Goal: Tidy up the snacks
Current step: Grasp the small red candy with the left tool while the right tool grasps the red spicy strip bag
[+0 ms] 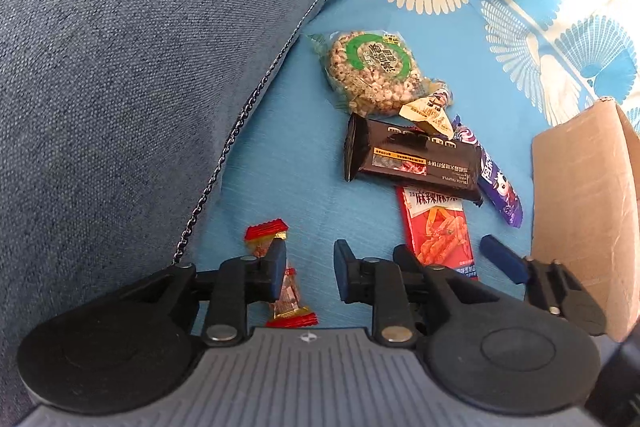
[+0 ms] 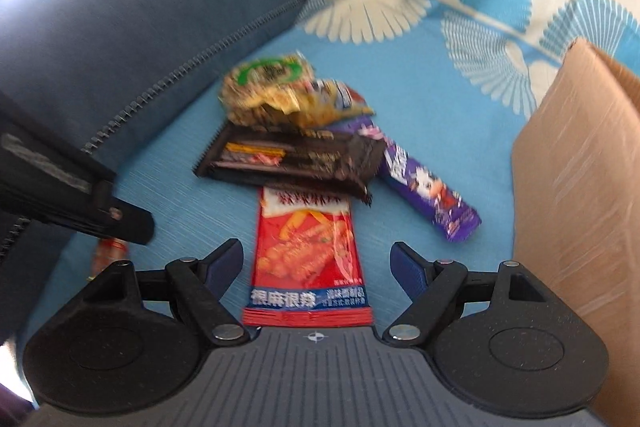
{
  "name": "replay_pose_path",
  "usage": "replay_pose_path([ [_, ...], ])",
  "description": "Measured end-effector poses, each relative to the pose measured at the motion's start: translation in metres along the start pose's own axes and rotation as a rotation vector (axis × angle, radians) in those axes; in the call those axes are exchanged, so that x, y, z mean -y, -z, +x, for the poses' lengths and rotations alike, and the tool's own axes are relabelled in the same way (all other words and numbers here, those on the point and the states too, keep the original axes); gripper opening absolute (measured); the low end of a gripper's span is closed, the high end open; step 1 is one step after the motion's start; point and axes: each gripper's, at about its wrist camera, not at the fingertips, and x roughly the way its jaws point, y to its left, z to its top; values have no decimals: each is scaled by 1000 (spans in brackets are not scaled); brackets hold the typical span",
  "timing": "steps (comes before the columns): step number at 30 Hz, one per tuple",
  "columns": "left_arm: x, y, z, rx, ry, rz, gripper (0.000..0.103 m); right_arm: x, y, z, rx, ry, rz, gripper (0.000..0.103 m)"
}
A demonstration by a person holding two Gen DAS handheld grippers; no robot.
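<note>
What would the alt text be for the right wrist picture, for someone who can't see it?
The right gripper hangs open over a red snack packet on a blue sheet. Beyond lie a black wrapper, a purple stick pack and a round cereal cake; a cardboard box stands right.

The snack packets (image 1: 412,157) were glossy plastic film, the cushion (image 1: 120,67) coarse woven cloth, the box (image 1: 580,207) matt cardboard.
</note>
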Motion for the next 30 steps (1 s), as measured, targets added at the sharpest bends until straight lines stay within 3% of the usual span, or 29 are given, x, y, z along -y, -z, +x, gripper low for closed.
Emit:
replay_pose_path([
  [1, 0, 0, 0, 0, 4, -4, 33, 2, 0, 0, 2, -9, 15, 80],
  [4, -1, -1, 0, -1, 17, -18, 36, 1, 2, -4, 18, -32, 6, 57],
  [8, -3, -1, -2, -4, 35, -34, 36, 0, 6, -11, 28, -42, -38, 50],
  [14, -6, 3, -3, -41, 108, -33, 45, 4, 12, -39, 29, -58, -52, 47],
  [19, -10, 8, -8, -33, 99, -28, 45, -1, 23, -55, -15, -67, -64, 47],
  [30, 2, 14, -3, -14, -69, 51, 34, 7, 42, -62, -102, -98, 17, 48],
])
